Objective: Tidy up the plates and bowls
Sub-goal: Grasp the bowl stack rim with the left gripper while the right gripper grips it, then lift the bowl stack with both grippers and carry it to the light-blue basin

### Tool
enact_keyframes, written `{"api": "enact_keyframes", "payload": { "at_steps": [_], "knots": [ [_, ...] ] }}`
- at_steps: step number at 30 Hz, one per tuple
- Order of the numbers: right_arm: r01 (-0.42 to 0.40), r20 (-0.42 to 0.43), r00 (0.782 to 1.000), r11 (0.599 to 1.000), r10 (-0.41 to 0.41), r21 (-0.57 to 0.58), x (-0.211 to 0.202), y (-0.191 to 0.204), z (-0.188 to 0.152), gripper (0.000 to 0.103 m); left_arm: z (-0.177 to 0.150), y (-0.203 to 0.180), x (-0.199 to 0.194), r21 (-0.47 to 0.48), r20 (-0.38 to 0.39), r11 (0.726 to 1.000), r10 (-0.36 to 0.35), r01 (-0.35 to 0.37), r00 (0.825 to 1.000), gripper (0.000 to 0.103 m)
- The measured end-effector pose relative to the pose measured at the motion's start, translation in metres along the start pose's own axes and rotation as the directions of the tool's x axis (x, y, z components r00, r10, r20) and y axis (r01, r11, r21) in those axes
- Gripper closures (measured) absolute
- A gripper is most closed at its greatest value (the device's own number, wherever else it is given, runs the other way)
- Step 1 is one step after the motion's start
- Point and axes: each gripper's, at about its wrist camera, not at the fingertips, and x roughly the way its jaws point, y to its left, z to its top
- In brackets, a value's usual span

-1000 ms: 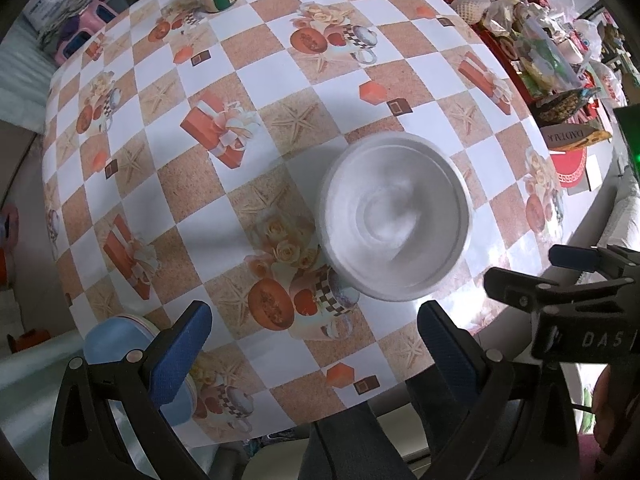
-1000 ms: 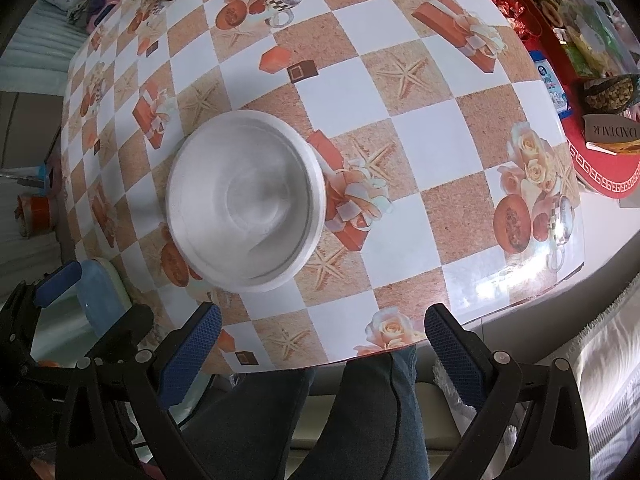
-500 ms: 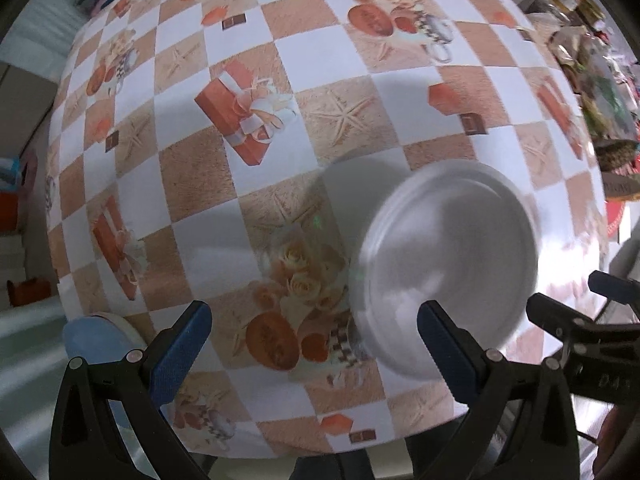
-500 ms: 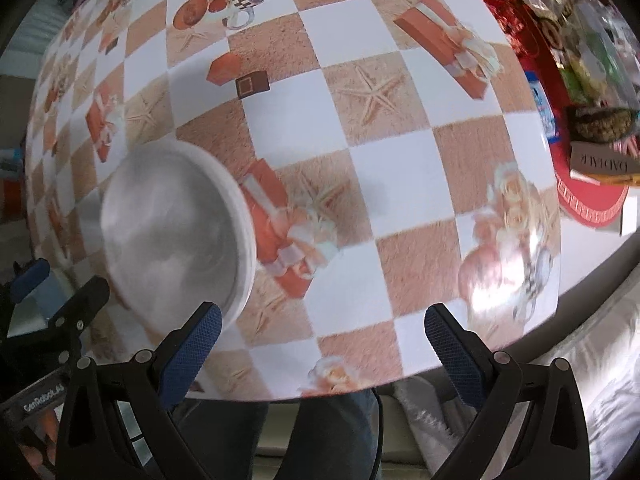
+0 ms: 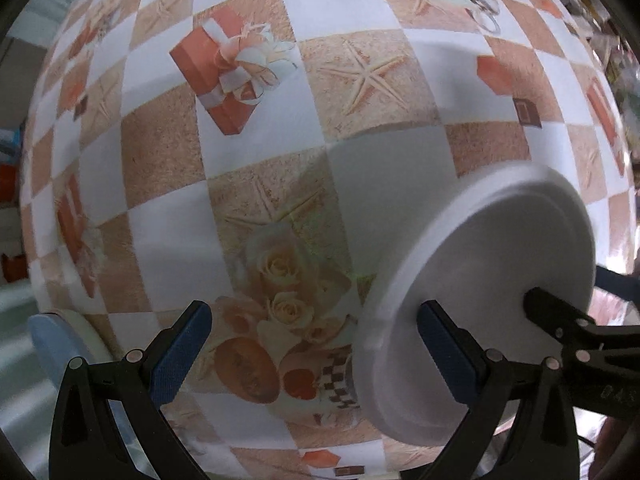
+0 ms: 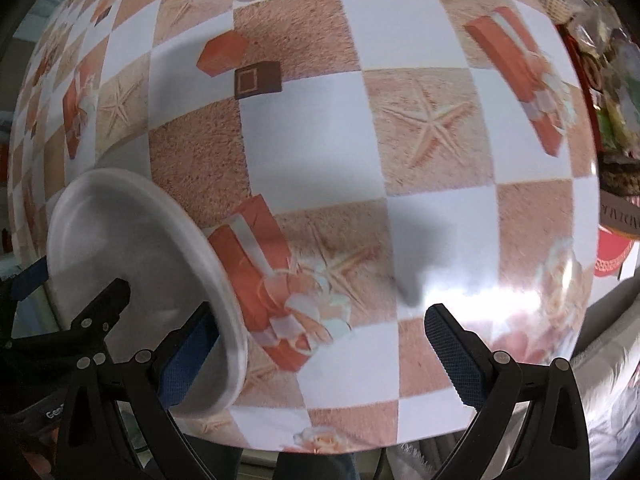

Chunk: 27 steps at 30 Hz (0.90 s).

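The table point(image 5: 256, 168) carries a checked cloth printed with starfish, gift boxes and roses. In the left view we note a blue-lidded container point(image 5: 52, 340) at 8 o'clock on the near edge, partly behind the left finger. In the right view, packets point(image 6: 612, 92) crowd the edge at 3 o'clock.

The white bowl point(image 5: 492, 312) sits at 4 o'clock in the left view and at 8 o'clock in the right view point(image 6: 132, 280), near the table's front edge.

We see the left gripper point(image 5: 312, 352) spread wide, its right finger over the bowl's inside, holding nothing. The right gripper point(image 6: 320, 352) is likewise spread, its left finger overlapping the bowl's rim; contact cannot be confirmed.

Both grippers point down at the table from the near side.
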Motion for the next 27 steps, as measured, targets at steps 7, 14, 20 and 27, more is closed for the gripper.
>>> {"api": "enact_keyframes", "payload": {
  "at_steps": [7,14,20,27],
  "knots": [
    [-0.038,-0.011,0.999,0.999,0.038,0.018,0.007,-0.005,0.002,0.000,-0.006,0.018,0.011,-0.038,0.005,0.994,-0.100,0.101,0.995,0.000],
    [-0.036,-0.066,0.997,0.999,0.038,0.025,0.011,-0.012,0.008,0.000,-0.009,0.026,0.012,-0.041,-0.022,0.992,-0.117,0.116,0.993,0.006],
    [-0.063,-0.004,0.998,0.998,0.063,0.018,-0.005,0.000,-0.006,0.028,-0.006,0.007,-0.005,0.040,-0.002,0.985,-0.169,0.169,0.986,0.067],
    [-0.149,-0.027,0.988,0.989,0.150,0.020,-0.009,0.018,-0.014,0.078,-0.014,0.014,-0.006,0.090,0.002,0.983,-0.163,0.163,0.987,0.066]
  ]
}}
